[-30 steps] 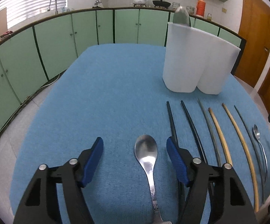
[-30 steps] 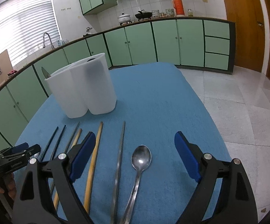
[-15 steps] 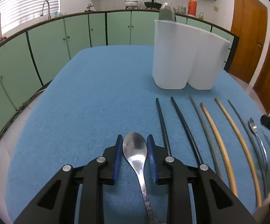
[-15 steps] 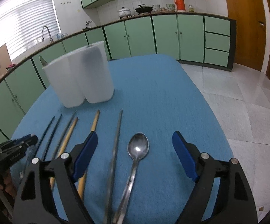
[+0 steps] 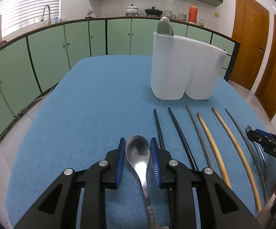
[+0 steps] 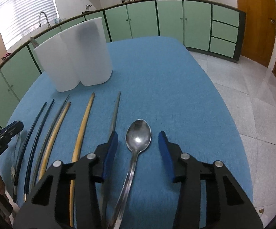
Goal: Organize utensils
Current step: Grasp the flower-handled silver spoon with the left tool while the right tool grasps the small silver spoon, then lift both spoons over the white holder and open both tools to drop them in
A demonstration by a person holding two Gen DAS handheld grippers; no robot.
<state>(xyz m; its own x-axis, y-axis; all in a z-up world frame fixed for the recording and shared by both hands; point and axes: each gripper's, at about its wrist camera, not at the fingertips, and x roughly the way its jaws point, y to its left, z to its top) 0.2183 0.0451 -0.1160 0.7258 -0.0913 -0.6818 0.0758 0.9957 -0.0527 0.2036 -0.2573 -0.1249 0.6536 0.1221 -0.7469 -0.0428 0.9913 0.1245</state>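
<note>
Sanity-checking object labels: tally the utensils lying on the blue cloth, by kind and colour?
Spoons: 2
Black chopsticks: 2
Grey chopsticks: 2
Wooden chopsticks: 2
Total: 8

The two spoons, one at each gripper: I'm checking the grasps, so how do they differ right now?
The left spoon has the left gripper shut on its bowl; the right spoon lies in a clear gap while the right gripper is closing. The left spoon's handle bears engraved characters; the right spoon's looks plain. Both are shiny metal, lying bowl-up on the blue cloth.
</note>
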